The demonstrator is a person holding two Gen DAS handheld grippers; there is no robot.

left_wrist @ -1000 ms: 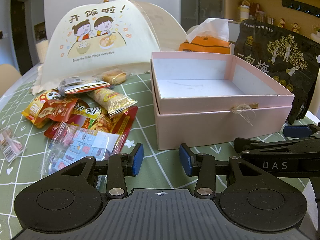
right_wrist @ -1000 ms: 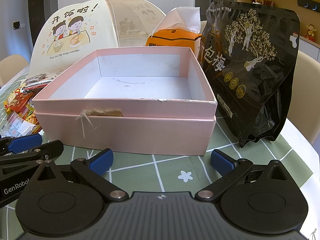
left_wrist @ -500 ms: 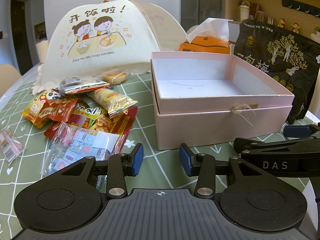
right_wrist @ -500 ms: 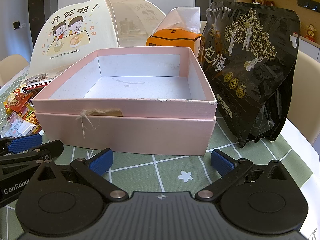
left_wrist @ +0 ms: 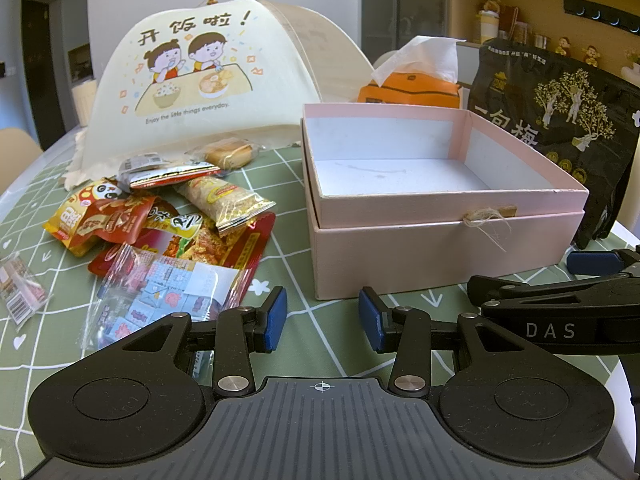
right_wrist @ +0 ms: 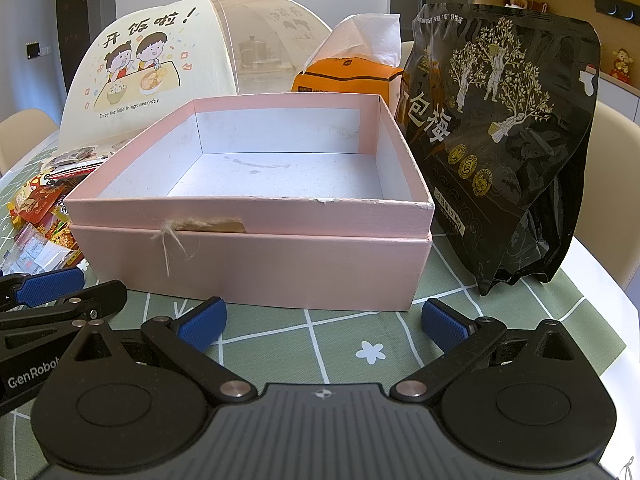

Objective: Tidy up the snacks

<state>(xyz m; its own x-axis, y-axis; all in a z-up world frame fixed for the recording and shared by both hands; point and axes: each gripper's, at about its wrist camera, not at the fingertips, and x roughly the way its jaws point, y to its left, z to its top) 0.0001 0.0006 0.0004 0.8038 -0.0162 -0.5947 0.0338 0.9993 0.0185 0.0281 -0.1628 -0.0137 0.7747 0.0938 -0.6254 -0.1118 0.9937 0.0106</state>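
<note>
A pile of snack packets (left_wrist: 168, 232) lies on the green tablecloth, left of an open, empty pink box (left_wrist: 440, 248). The pile's edge shows in the right wrist view (right_wrist: 40, 216), where the box (right_wrist: 256, 264) stands straight ahead. A clear bag of small candies (left_wrist: 160, 300) lies nearest my left gripper (left_wrist: 323, 318), which is open and empty, low over the cloth before the box's front left corner. My right gripper (right_wrist: 323, 324) is open wide and empty in front of the box. A large black snack bag (right_wrist: 508, 140) stands right of the box.
A cream mesh food cover (left_wrist: 208, 80) stands behind the snacks. An orange tissue box (left_wrist: 412, 88) sits behind the pink box. A small clear packet (left_wrist: 20, 292) lies at the far left. The table's right edge (right_wrist: 616, 308) is close beyond the black bag.
</note>
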